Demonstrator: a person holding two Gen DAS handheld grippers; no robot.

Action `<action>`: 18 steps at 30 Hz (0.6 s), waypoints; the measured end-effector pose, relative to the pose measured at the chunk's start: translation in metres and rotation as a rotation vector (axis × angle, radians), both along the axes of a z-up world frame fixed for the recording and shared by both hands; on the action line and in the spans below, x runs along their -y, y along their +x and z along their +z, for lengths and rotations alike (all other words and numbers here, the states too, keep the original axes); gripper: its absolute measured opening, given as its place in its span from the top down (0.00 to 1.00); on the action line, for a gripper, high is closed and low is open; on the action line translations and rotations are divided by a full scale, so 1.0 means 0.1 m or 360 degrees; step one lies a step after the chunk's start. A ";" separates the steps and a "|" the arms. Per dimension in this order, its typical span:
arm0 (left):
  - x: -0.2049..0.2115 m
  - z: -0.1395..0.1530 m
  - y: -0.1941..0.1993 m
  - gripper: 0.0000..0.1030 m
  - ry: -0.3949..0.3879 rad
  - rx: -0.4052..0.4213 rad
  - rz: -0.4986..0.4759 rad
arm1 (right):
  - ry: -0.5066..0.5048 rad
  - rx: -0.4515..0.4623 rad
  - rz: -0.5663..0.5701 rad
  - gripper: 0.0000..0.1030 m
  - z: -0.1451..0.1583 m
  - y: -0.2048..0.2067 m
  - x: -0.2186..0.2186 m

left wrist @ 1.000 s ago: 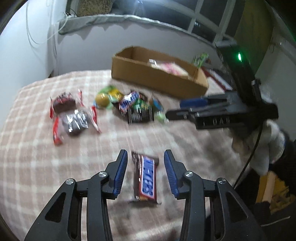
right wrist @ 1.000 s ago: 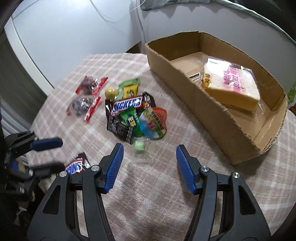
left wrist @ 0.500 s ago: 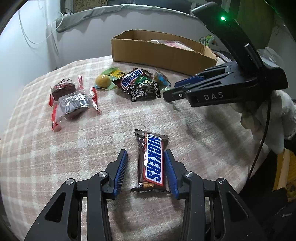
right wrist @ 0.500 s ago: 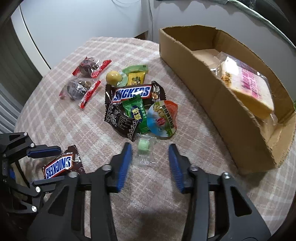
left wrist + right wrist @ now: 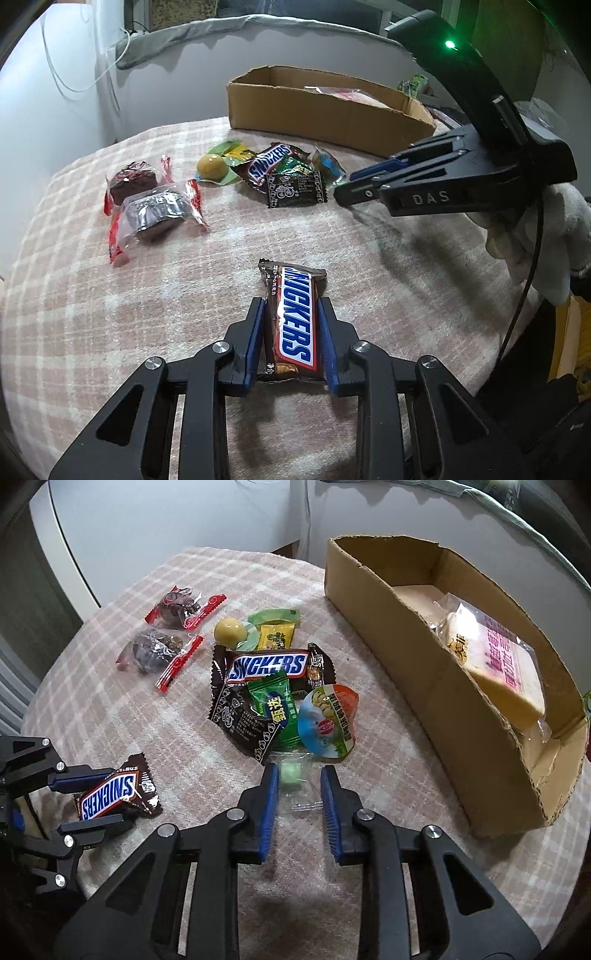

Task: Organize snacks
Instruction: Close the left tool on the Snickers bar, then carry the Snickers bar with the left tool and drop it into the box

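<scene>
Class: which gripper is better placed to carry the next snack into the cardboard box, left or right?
Left. The left gripper is shut on a Snickers bar; the right gripper only straddles a green candy.

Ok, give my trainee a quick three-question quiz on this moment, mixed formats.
1. True or false: the left gripper has its blue pads on both sides of the brown Snickers bar lying apart from the pile.
2. Multiple choice: what lies between the fingers of the right gripper? A) the round yellow ball candy B) the small pale green candy in a clear wrapper C) the second Snickers bar in the pile
3. Fill in: the pink-labelled wrapped cake sits inside the brown cardboard ____.

Key: 1 true; 2 B; 3 box.
</scene>
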State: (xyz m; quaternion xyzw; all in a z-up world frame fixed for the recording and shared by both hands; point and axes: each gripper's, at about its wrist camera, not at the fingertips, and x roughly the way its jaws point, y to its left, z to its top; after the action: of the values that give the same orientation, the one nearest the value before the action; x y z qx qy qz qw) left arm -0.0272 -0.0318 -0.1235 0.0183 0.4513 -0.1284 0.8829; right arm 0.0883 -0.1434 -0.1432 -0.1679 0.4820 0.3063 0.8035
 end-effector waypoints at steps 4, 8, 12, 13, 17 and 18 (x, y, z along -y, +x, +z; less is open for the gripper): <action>-0.04 0.02 -0.01 0.74 -0.0019 0.0011 0.0025 | 0.0026 -0.0006 -0.0011 0.76 0.02 -0.03 0.05; -0.07 0.05 -0.01 0.74 -0.0044 0.0017 0.0036 | 0.0030 0.0004 -0.0010 0.76 0.04 -0.08 0.08; -0.09 0.13 0.04 0.74 -0.0061 0.0049 0.0038 | 0.0060 0.0006 -0.0023 0.76 0.11 -0.08 0.12; -0.09 0.16 0.06 0.74 -0.0065 0.0058 0.0038 | 0.0067 0.0010 -0.0027 0.76 0.13 -0.09 0.13; -0.08 0.26 0.18 0.74 -0.0074 0.0098 0.0030 | 0.0104 0.0046 -0.0050 0.76 0.27 -0.09 0.21; -0.07 0.30 0.21 0.74 -0.0078 0.0113 0.0027 | 0.0114 0.0055 -0.0057 0.76 0.31 -0.08 0.23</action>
State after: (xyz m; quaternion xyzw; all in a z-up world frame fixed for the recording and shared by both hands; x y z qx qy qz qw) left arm -0.0057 -0.0249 -0.0934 -0.0025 0.4165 -0.1312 0.8996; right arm 0.0799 -0.1663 -0.1120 -0.1356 0.4598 0.3061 0.8225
